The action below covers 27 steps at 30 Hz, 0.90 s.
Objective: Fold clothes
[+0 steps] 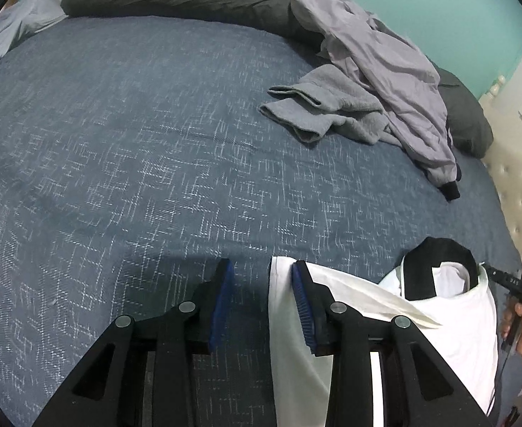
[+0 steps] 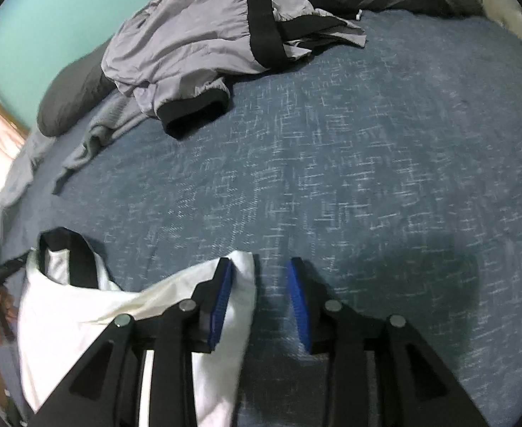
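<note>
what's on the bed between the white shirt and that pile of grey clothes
Nothing: in both wrist views only bare blue bedspread separates the white shirt from the grey clothes pile.

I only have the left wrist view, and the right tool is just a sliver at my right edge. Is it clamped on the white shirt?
Observer: No. The right tool stands open. The white shirt has one corner lying between its fingers, unpinched.
Operator: What lies ahead of it?
Observer: Bare blue bedspread, then the lilac jacket, with its black cuff nearest the tool.
Operator: Anything on that jacket I can't see?
Observer: A black band runs across its top.
</note>
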Motion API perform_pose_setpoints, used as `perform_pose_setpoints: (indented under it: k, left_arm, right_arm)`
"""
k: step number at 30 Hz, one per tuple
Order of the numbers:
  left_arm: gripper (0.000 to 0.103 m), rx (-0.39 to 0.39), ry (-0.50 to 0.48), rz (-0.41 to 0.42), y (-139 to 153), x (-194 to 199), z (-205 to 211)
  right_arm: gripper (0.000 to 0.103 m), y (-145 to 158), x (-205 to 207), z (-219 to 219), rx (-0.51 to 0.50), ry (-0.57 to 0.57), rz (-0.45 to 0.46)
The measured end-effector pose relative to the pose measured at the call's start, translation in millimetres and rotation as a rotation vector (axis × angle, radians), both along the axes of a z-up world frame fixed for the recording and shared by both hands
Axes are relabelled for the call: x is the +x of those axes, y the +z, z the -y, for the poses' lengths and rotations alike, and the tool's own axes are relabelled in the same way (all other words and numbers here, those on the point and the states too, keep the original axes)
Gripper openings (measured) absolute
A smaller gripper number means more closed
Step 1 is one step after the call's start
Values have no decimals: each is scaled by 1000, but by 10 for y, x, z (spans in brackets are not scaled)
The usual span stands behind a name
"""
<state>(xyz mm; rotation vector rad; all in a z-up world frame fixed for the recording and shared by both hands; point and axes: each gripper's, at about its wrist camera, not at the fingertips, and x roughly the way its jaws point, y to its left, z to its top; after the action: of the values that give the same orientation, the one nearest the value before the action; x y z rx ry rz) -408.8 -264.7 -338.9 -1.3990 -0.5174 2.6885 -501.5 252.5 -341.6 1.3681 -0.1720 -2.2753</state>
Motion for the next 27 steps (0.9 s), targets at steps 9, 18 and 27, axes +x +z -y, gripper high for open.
perform_pose_setpoints:
  k: [9,18,27]
  left_arm:
    - [7,-1,-48,-24,51,-14,-39]
    - [5,20,4,-45,224,21,104]
    - [5,1,37,-5,122,0,109]
  right_arm:
    - [5,20,59,82,34,45,-45]
    - [4,272,121,-67,-35,-11,-132]
    - [4,190,76,-54,4,-40,-95]
